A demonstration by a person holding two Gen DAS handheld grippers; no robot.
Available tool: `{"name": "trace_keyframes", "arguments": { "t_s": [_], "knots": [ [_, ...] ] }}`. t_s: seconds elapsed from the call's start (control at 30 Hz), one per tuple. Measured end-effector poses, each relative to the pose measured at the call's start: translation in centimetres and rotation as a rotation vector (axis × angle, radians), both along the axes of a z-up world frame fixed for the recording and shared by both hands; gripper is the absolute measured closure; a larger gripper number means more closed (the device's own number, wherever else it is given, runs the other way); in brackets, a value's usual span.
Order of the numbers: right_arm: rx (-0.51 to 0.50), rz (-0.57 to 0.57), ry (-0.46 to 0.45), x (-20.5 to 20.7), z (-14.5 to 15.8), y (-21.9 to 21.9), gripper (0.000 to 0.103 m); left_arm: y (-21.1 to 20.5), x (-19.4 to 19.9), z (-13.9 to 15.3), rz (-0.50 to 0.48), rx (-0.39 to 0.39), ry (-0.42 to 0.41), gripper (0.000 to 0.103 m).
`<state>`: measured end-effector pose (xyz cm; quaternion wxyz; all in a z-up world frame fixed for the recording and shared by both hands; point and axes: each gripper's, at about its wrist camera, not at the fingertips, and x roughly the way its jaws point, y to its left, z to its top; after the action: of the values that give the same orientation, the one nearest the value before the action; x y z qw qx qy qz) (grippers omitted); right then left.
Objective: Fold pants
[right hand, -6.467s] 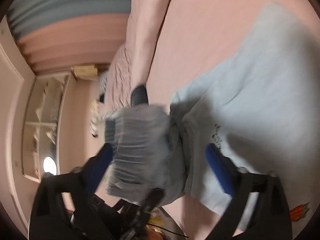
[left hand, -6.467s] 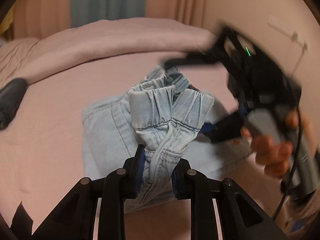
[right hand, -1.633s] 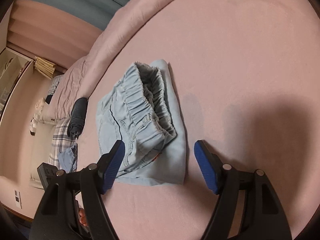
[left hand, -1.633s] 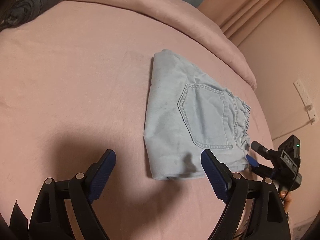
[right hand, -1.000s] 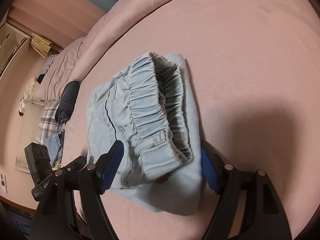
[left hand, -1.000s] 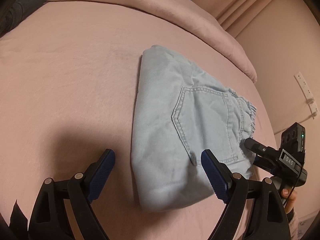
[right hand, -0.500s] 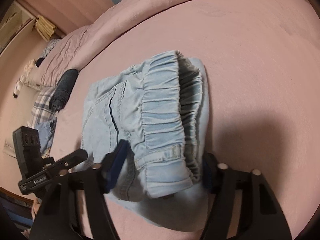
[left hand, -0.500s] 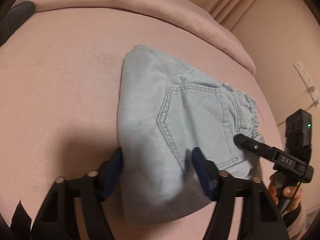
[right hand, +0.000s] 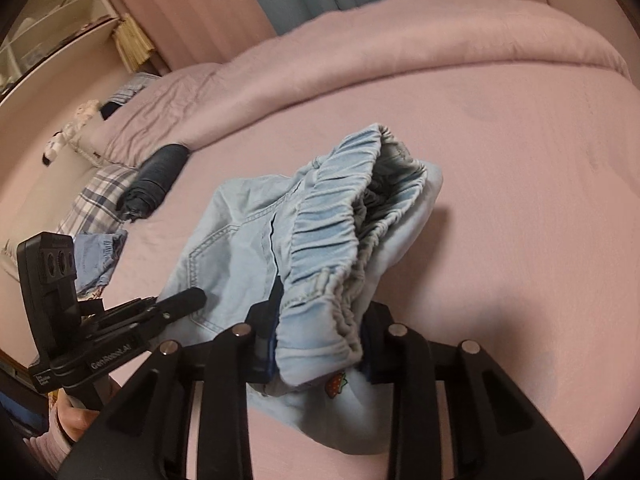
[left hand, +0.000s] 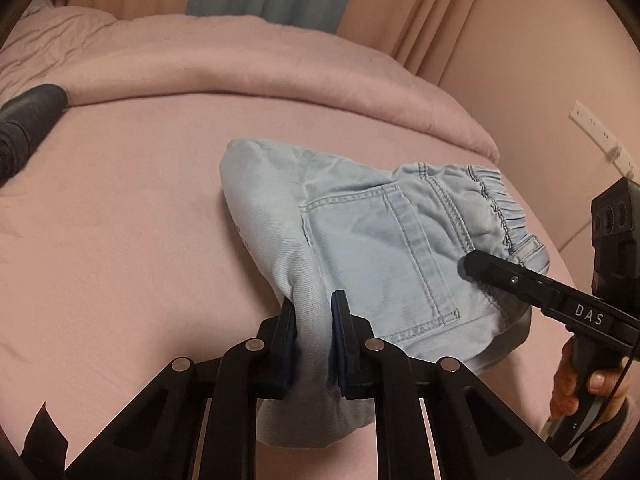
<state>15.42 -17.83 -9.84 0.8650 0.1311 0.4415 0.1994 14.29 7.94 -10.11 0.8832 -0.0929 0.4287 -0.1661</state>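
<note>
The folded light-blue denim pants (left hand: 380, 240) hang lifted just above the pink bed sheet (left hand: 120, 220), back pocket up. My left gripper (left hand: 314, 320) is closing, its pads pressing the folded edge between them. In the right wrist view the pants (right hand: 248, 248) show their elastic waistband (right hand: 332, 232). My right gripper (right hand: 320, 332) is closing on that waistband end, which fills the gap between its pads. One of the right gripper's fingers (left hand: 500, 276) lies across the waistband corner, and a hand (left hand: 580, 388) holds its handle.
A dark rolled garment (right hand: 156, 180) lies at the bed's left by a plaid cloth (right hand: 96, 196) and another denim piece (right hand: 96, 256). A rolled pink duvet (left hand: 240, 60) runs along the far side. A wall with a socket strip (left hand: 600, 136) stands at the right.
Both grippers have closed from wide open onto the pants, the left on the folded edge, the right on the waistband. The pants have risen off the sheet and both views have tipped up.
</note>
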Motion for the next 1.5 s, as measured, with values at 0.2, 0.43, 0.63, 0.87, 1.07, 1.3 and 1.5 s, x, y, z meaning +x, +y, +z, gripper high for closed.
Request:
{"name": "trace_keyframes", "arguments": {
  "t_s": [0.2,0.43,0.63,0.87,1.07,1.3,1.5],
  "knots": [
    [0.003,0.050,-0.070,2.1,1.8,2.6,0.073,2.8,1.6,1.5,0.051,0.018,-0.033,0.090],
    [0.041,0.092,-0.118,5.8,2.3,6.1,0.073,6.3,4.7,2.6,0.111,0.061,-0.061,0.090],
    [0.054,0.120,-0.121,8.9,1.6,8.9,0.073,8.1,8.1,1.3,0.144,0.061,-0.038,0.090],
    [0.049,0.093,-0.075,12.6,-1.0,10.4,0.073,9.5,12.4,-1.3,0.170,0.040,0.023,0.090],
    [0.012,0.064,0.013,14.2,-4.5,10.7,0.070,10.4,13.0,-3.8,0.199,0.067,0.058,0.080],
    [0.041,0.014,0.123,14.9,-6.3,8.2,0.041,11.6,12.0,-4.1,0.282,0.119,0.085,0.025],
    [0.020,-0.087,0.067,13.0,-3.2,5.0,0.024,11.5,9.3,-1.1,0.313,0.182,-0.031,0.023]
  ]
}}
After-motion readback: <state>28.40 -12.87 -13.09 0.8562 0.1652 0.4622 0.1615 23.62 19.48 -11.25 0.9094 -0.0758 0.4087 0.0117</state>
